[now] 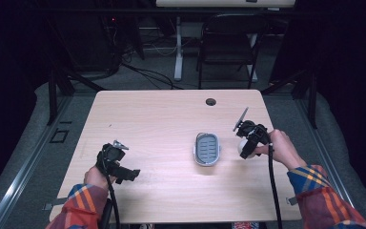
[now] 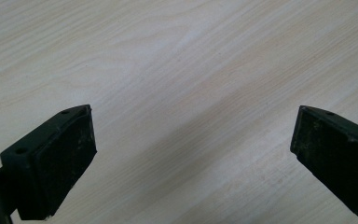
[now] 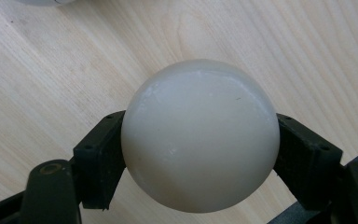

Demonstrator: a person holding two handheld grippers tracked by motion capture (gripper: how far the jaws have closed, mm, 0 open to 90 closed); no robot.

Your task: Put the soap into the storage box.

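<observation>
At the right of the high view, the right tongs pinched the smooth white ball just beside the small grey oval basket, best lowered in gently, while the left tongs stood spread above the pale wooden table.

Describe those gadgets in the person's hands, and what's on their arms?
Each hand holds black tongs: the left tongs and right tongs. Each has two blocky jaws with flat, scuffed pads and small screw holes. A grey three-cornered plate sits on top, a black cable trails back, and the plaid sleeves are red, blue and yellow.
</observation>
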